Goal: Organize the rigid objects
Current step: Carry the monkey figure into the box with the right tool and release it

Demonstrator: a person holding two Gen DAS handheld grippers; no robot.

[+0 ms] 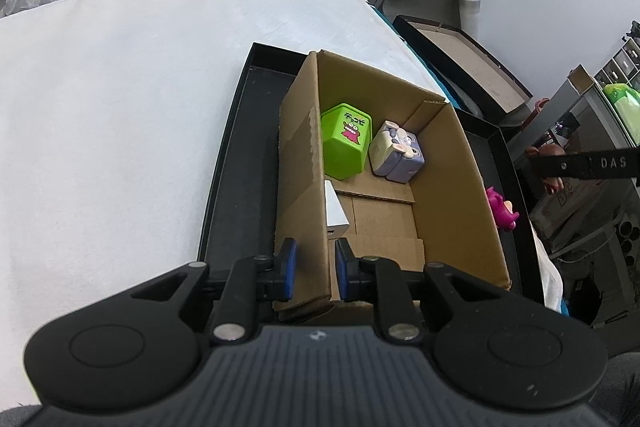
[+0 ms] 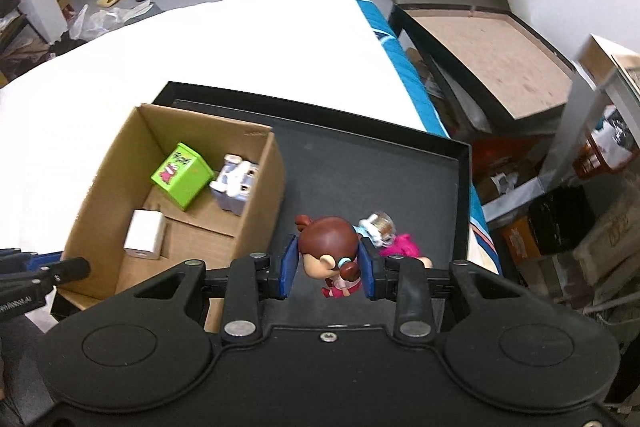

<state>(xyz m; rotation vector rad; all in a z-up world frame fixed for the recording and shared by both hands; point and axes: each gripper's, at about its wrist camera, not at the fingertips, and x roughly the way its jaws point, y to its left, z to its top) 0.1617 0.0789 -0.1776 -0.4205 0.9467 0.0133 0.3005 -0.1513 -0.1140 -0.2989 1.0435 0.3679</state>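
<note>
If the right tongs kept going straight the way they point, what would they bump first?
Probably the black tray's floor, just beyond the doll they hold. Depth is hard to judge.

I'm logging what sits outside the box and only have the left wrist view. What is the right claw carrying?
Observer: The right claw is shut on a brown-haired doll figurine, over the black tray and outside the cardboard box.
Operator: I see something pink past the box wall. Is it alone?
Observer: No. A small white and clear item lies right next to the pink toy. I cannot tell what it is.
Operator: And the white thing half hidden by the near wall?
Observer: It is a white block lying on the box floor, apart from the green box.
</note>
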